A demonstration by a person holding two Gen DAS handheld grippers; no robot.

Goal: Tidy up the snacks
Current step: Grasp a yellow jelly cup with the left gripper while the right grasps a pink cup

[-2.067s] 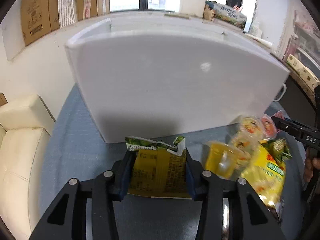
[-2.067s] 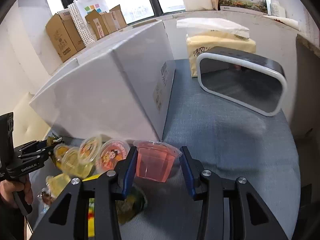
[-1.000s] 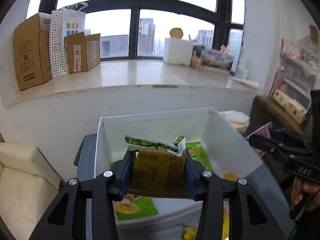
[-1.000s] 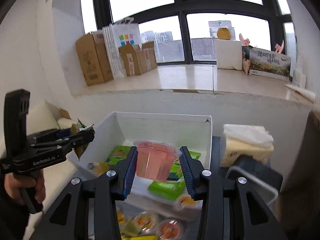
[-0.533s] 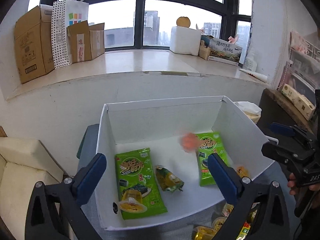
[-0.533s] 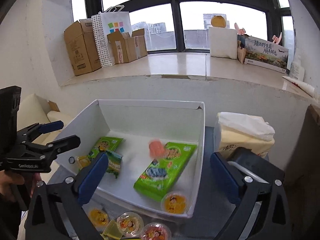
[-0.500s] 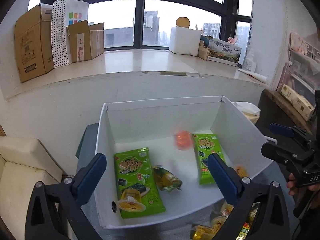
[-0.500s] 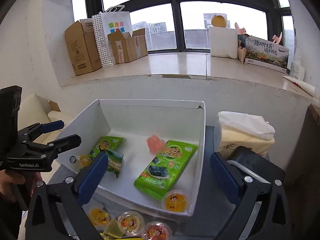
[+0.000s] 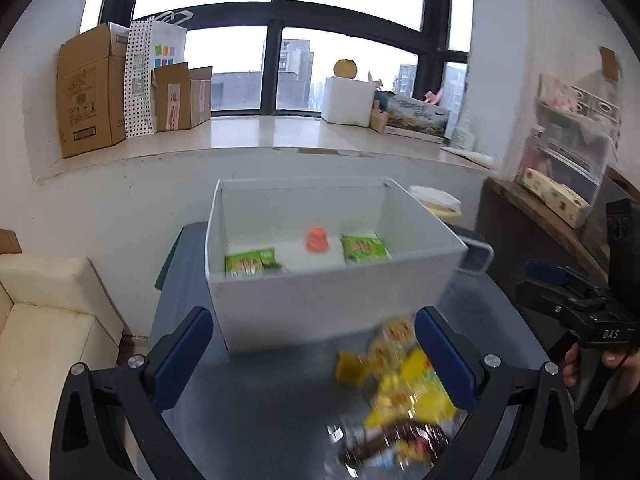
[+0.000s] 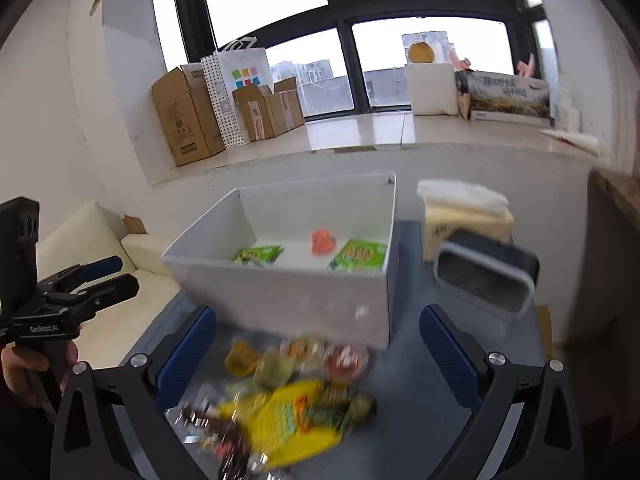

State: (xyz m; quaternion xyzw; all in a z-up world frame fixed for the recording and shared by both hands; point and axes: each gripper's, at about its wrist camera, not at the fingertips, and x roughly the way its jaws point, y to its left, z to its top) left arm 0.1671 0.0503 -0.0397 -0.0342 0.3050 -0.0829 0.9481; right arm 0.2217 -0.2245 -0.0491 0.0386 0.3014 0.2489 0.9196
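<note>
A white box (image 9: 332,304) stands on the blue-grey table; it also shows in the right wrist view (image 10: 288,300). Inside lie two green snack packets (image 9: 250,262) (image 9: 362,248) and a pink jelly cup (image 9: 317,239). A blurred heap of loose snacks, jelly cups and a yellow bag (image 10: 296,412), lies in front of the box; it also shows in the left wrist view (image 9: 400,384). My left gripper (image 9: 316,352) is open and empty, above the table in front of the box. My right gripper (image 10: 316,352) is open and empty above the heap.
A dark white-rimmed container (image 10: 486,276) and a tissue pack (image 10: 464,216) stand right of the box. A cream sofa (image 9: 44,320) is at the left. Cardboard boxes (image 9: 92,88) line the windowsill behind.
Both grippers have pulled back and down from over the box toward the loose heap. The packet and the pink jelly cup dropped earlier now lie in the box.
</note>
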